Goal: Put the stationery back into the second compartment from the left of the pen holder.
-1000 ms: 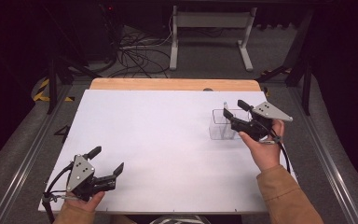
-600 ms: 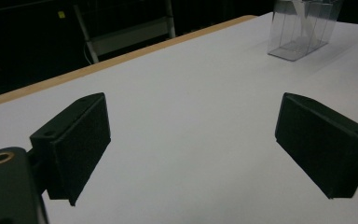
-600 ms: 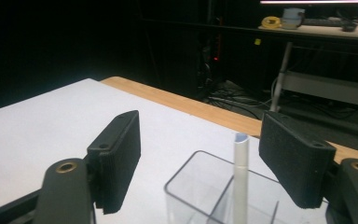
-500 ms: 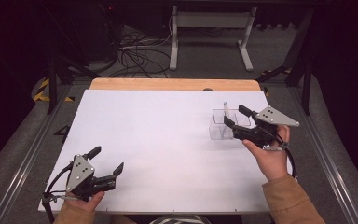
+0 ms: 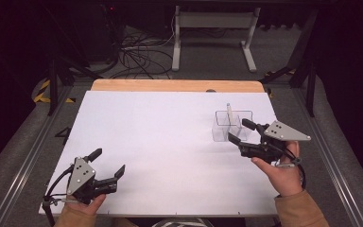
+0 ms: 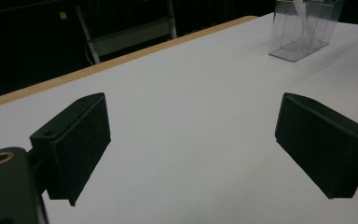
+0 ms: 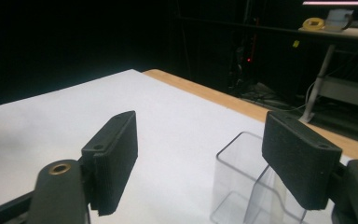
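Clear box (image 5: pixel 230 126) stands on our tabletop (image 5: pixel 170 142), right of centre, a strip upright inside. Our right claw (image 5: pixel 240 132), jaws just opening, gapes beside it, gripping nothing; its view crops the box. Our left claw (image 5: pixel 108 162) rests wide, empty.

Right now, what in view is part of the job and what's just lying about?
In the job:
- clear divided container with a pale stick standing in it
- right gripper, jaws open beside the container, nothing between them

Lying about:
- left gripper, open, idle at the near corner
- white table sheet
- cables on the floor
- yellow tape roll on the far desk
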Tool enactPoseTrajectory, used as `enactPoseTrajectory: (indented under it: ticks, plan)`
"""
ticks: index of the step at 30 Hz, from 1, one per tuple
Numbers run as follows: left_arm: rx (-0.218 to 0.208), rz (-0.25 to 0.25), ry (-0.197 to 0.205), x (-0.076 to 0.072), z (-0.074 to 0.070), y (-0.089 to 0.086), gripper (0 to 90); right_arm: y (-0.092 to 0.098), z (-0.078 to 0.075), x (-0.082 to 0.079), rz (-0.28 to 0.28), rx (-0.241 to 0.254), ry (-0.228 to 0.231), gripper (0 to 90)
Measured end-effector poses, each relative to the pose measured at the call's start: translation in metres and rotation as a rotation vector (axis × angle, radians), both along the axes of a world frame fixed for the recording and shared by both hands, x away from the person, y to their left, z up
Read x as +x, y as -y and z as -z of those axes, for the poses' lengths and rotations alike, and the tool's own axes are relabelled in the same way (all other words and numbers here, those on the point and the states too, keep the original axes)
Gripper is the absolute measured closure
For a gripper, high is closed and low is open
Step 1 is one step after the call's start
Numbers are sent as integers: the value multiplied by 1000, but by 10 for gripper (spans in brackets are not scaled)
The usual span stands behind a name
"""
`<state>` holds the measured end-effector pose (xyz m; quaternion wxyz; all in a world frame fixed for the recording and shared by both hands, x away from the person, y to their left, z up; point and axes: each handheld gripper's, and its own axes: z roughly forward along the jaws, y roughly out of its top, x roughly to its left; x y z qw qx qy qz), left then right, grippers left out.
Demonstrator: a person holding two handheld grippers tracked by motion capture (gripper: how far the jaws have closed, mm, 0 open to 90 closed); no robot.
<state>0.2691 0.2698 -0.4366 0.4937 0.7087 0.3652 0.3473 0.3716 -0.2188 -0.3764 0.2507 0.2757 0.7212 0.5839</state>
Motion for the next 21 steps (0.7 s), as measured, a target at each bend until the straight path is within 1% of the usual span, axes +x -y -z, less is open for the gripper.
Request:
enactPoseTrajectory:
  ticks: [2, 5, 13, 21]
  plan:
    - [3, 1, 0, 0, 0, 0, 111, 1, 3, -3, -19, 9, -3, 272]
    - [2, 0, 4, -1, 0, 0, 111, 2, 6, -8, -35, 4, -6, 271]
    - [-1, 0, 2, -4, 1, -1, 111, 4, 19, -16, -34, 0, -32, 267]
    - [-1, 1, 5, -6, 1, -2, 111, 3, 35, -21, -48, -7, -52, 267]
